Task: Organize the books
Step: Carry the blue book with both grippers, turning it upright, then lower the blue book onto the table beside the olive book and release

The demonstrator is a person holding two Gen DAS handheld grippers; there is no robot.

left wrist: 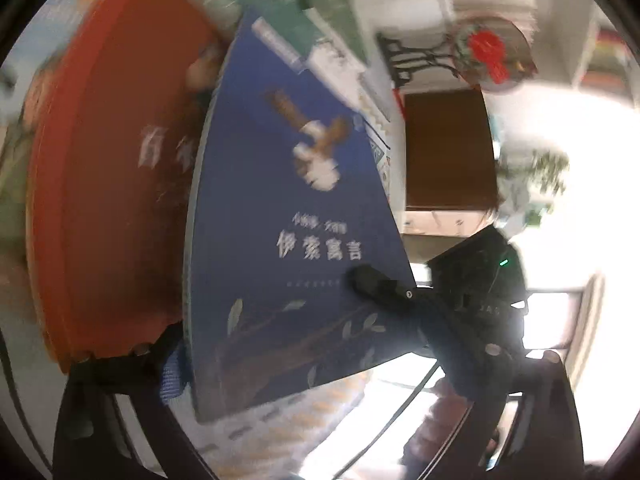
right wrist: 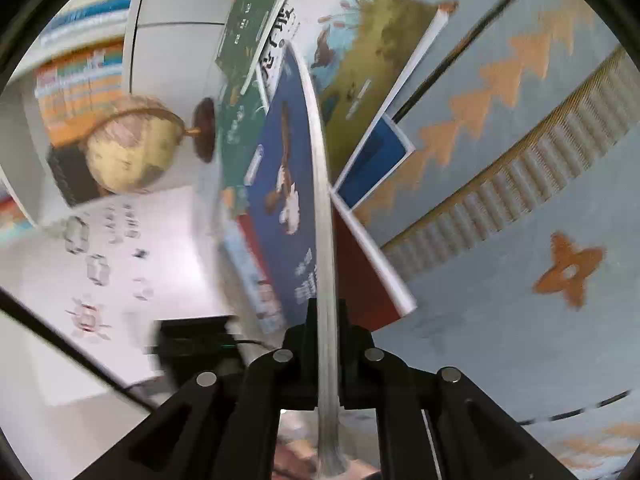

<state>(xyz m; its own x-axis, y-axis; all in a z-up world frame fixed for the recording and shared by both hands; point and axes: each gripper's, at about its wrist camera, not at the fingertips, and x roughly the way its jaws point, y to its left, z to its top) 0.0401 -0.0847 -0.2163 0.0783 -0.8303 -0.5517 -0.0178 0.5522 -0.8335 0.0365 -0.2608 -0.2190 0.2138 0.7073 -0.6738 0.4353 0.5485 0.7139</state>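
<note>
The right gripper is clamped on the page edge of the blue book, holding it up on edge above the patterned tablecloth. The left gripper stands wide apart, nothing pressed between its fingers — the blue cover fills the space in front of it, with the red book just behind. Green books and a picture book lie overlapping beyond — a globe stands near them.
</note>
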